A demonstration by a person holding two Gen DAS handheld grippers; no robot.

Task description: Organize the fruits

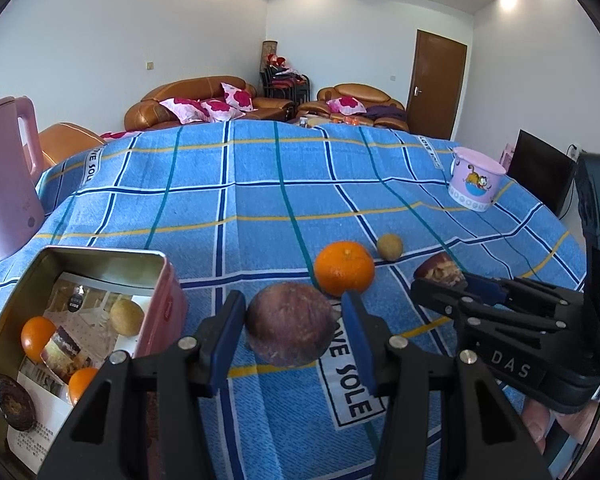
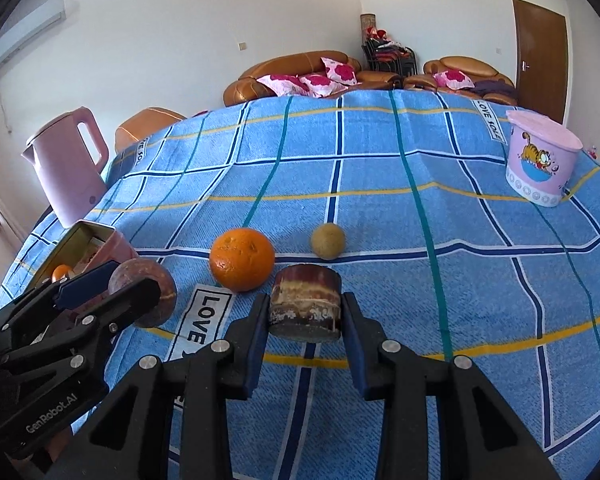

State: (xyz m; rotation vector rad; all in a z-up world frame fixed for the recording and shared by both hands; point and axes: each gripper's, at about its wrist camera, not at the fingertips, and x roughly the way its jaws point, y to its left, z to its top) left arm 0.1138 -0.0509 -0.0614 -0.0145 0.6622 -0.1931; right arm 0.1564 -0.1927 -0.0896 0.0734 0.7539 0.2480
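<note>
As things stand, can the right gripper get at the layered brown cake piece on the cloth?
Probably yes. The right gripper is open, one finger on each side of the cake piece; the orange sits apart to its left.

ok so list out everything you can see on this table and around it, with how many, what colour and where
tin box: 1, pink, near left; holds two oranges, a tan fruit, a dark fruit
purple fruit: 1, between the left gripper's fingers
cake slice: 1, brown layered, between the right gripper's fingers
orange: 1, mid table
tan fruit: 1, beyond the orange
kettle: 1, pink, far left
cartoon tub: 1, pink, far right
tablecloth: 1, blue check
sofas: 2, brown, behind
left gripper: black, blue pads
right gripper: black, blue pads
</note>
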